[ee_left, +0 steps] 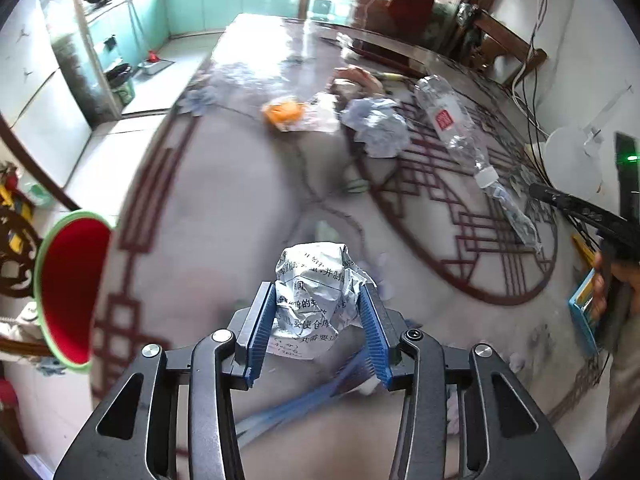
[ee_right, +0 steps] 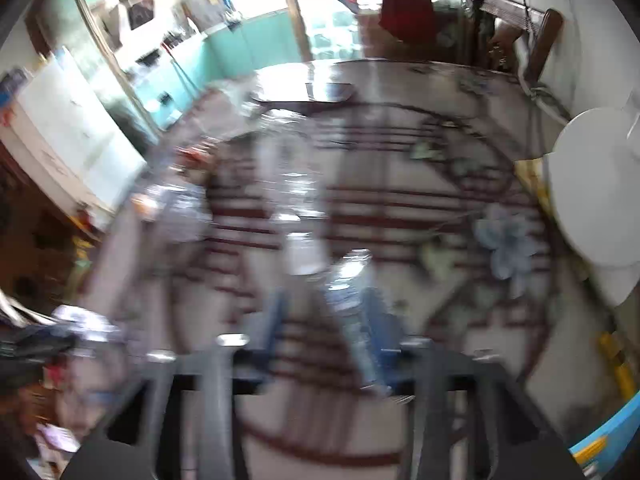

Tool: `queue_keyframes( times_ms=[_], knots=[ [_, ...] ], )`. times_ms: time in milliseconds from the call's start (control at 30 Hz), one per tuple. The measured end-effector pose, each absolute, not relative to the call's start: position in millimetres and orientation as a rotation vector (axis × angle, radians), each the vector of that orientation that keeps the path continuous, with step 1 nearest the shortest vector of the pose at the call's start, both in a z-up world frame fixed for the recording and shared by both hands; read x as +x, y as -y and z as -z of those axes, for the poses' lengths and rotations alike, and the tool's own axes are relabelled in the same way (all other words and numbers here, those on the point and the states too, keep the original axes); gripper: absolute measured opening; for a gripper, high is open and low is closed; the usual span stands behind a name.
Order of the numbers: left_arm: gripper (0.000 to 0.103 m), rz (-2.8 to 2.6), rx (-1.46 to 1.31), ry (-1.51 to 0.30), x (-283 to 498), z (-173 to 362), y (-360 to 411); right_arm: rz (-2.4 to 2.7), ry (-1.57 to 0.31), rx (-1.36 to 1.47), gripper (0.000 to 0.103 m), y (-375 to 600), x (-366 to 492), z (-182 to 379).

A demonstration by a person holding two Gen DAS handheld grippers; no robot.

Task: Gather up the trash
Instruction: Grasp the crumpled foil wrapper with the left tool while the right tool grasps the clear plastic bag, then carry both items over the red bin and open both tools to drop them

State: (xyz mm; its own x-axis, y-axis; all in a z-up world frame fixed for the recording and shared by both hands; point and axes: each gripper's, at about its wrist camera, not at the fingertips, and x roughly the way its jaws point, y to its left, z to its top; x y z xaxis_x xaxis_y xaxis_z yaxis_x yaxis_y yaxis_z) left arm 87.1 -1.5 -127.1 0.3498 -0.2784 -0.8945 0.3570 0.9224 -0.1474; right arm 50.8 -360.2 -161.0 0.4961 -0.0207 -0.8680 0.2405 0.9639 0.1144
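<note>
In the left wrist view my left gripper (ee_left: 318, 300) is shut on a crumpled printed paper ball (ee_left: 316, 280) and holds it above the patterned table (ee_left: 224, 208). A red bin with a green rim (ee_left: 70, 288) stands at the left edge. Farther off lie another crumpled paper (ee_left: 378, 126), an orange item in clear wrap (ee_left: 284, 114) and an empty clear plastic bottle (ee_left: 460, 132). The right wrist view is badly blurred. My right gripper (ee_right: 328, 312) hangs over the table with its jaws apart, and a clear wrapper or bottle neck (ee_right: 348, 292) shows between its blue pads.
A white round base (ee_left: 574, 160) and cables sit at the right edge of the table. A blue box (ee_left: 584, 312) lies near the hand that holds the right gripper. A dark lazy susan (ee_left: 400, 48) is at the far side. A kitchen lies beyond.
</note>
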Motion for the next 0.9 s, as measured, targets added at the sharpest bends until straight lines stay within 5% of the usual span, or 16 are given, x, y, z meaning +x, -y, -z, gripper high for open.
queue_keyframes(
  times_ms=[333,500,900],
  knots=[
    [0.042,0.363,0.028,-1.158,79.7,132.0,-35.1,0.112,-1.269,0.103,0.059,358.3,67.0,211.7],
    [0.042,0.374,0.018,-1.147,79.9,128.0,-41.4,0.151,-1.257,0.177,0.015,361.5,66.2,209.2],
    [0.042,0.389,0.032,-1.126,90.6,123.5,-57.9,0.152,-1.053,0.279,0.013,287.6,27.8,133.9]
  ],
)
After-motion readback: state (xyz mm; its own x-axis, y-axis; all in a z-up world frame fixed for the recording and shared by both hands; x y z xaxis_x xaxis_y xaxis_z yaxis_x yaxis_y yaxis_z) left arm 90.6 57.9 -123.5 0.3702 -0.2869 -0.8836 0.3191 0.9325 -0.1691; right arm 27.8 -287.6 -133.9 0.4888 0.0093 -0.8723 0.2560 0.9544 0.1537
